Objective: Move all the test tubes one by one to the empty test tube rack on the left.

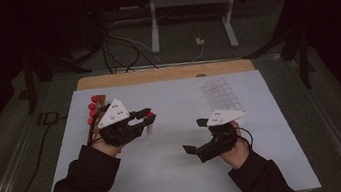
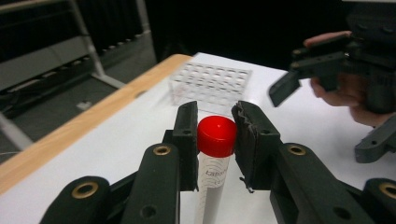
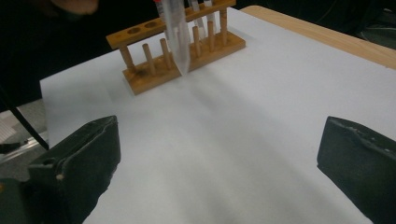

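The left tongs (image 2: 213,135) are clamped on a red-capped tube (image 2: 216,158), their two black jaws pressing just under and against the cap from either side. The tube stands upright between them, its clear body hanging below the grip with some printed lettering on it, too blurred to read. In the high view the left tongs (image 1: 147,118) hold this tube above the white tabletop (image 1: 179,175), clear of the surface.

Behind the left tongs, close to the hand that carries them, stands a wooden rack (image 1: 96,111) with several more red-capped tubes in it. From the right gripper view the rack (image 3: 180,56) lies well ahead of the right tongs, and the held tube's pointed tip (image 3: 180,42) hangs in front of it, apart from the sheet below.

The right tongs (image 1: 195,135) stand wide open with nothing between the jaws, only bare tabletop. They sit to the right of the left tongs, well apart.

A clear plastic rack (image 2: 210,84) with rows of holes rests beyond the left tongs, ahead of the held tube and near the far wooden edge.
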Demonstrator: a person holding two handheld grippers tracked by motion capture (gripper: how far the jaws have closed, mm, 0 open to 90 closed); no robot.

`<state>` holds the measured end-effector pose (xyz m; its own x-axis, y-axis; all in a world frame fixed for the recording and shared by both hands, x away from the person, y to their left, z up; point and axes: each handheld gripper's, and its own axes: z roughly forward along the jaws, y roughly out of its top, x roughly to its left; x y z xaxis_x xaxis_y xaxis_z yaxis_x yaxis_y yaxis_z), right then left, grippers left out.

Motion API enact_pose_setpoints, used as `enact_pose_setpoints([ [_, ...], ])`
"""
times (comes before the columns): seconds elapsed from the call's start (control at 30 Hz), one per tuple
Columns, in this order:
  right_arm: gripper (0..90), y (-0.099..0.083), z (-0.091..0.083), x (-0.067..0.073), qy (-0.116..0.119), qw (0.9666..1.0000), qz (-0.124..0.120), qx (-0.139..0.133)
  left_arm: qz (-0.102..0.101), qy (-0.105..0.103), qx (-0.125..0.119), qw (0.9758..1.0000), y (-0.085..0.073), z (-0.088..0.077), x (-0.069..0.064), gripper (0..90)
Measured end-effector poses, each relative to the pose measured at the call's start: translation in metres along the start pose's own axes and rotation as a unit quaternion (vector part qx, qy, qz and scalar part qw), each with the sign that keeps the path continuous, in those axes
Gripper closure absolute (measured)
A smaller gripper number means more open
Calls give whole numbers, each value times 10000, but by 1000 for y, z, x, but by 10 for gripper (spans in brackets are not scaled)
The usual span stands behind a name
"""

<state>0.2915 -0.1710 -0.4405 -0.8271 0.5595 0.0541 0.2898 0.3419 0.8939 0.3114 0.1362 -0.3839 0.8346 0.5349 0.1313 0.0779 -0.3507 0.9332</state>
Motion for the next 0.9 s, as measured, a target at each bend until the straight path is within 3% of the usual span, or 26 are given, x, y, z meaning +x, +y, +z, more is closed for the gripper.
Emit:
enact_pose_setpoints([
  [0.33, 0, 0, -1, -1, 24, 10000, -10, -61, -93, 560, -168, 9982, 2, -41, 22, 721],
  [0.63, 0, 0, 0, -1, 19, 10000, -17, -26, -243, 985, -234, 9946, -8, -69, 38, 721],
  [0.9, 0, 0, -1, -1, 1, 10000, -44, -26, -387, 1383, -176, 9895, -24, -89, 48, 721],
])
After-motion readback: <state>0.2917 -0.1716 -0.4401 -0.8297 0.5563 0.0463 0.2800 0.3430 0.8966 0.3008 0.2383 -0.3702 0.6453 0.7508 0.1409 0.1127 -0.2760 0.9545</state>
